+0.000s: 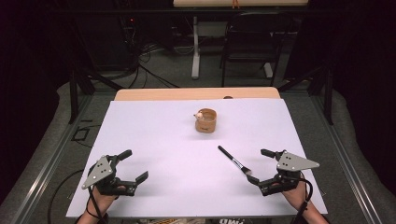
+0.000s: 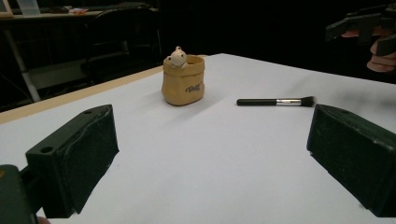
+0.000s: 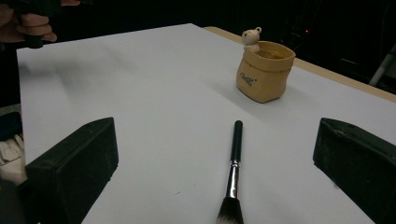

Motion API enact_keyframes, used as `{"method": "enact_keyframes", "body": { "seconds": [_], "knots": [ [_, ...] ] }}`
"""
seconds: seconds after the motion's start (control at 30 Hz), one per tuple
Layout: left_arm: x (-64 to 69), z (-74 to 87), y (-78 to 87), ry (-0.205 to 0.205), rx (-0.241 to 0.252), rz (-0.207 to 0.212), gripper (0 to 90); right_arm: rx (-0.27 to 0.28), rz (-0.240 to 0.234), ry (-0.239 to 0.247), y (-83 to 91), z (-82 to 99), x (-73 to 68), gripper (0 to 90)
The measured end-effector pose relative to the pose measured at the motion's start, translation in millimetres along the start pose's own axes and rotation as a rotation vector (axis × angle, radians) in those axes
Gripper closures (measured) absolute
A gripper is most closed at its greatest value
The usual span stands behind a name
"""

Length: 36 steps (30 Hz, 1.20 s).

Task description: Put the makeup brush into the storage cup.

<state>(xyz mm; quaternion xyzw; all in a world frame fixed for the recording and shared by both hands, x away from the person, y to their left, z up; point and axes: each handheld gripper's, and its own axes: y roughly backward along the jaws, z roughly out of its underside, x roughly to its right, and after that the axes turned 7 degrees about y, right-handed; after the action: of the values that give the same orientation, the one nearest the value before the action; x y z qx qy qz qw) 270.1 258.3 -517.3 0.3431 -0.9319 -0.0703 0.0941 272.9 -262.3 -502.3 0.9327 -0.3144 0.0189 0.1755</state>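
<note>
1. Right now, a thin black makeup brush with a silver collar and soft dark bristles (image 1: 234, 160) lies flat on the white tabletop (image 1: 163, 140).
2. In the high view its handle tip points to about 11 o'clock and its bristles to about 5 o'clock.
3. The right tool (image 1: 259, 165) sits at about 5 o'clock from the middle of the tabletop. Its two black jaws are spread wide, with nothing between them.
4. The brush bristles lie just beside the near jaw of the right tool. I cannot tell if they touch.
5. In the right gripper view, the brush (image 3: 232, 176) lies between the two jaws and points away toward the pot.
6. The left tool (image 1: 134, 164) sits at about 7 o'clock. Its jaws are spread wide too and hold nothing.
7. A small tan pot shaped like a sack, with a little bear on its rim (image 1: 206, 120), stands upright at about 12 o'clock, well apart from both tools.
</note>
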Motion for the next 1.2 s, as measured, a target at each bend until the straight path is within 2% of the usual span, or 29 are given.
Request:
{"method": "enact_keyframes", "body": {
  "seconds": [0.6,0.83,1.2],
  "knots": [
    [-0.3,-0.2,-1.3,0.003,0.0,0.004,1.8,-0.027,-0.007,0.026,-42.4,-9.4,11.3,0.0],
    [-0.3,-0.4,-1.5,0.003,-0.001,0.008,1.9,-0.018,-0.002,0.046,-50.2,-13.5,14.1,0.0],
    [0.0,-0.9,-2.2,-0.004,-0.003,0.017,1.8,-0.007,0.001,0.044,-61.7,-16.9,19.2,0.0]
  ]
}}
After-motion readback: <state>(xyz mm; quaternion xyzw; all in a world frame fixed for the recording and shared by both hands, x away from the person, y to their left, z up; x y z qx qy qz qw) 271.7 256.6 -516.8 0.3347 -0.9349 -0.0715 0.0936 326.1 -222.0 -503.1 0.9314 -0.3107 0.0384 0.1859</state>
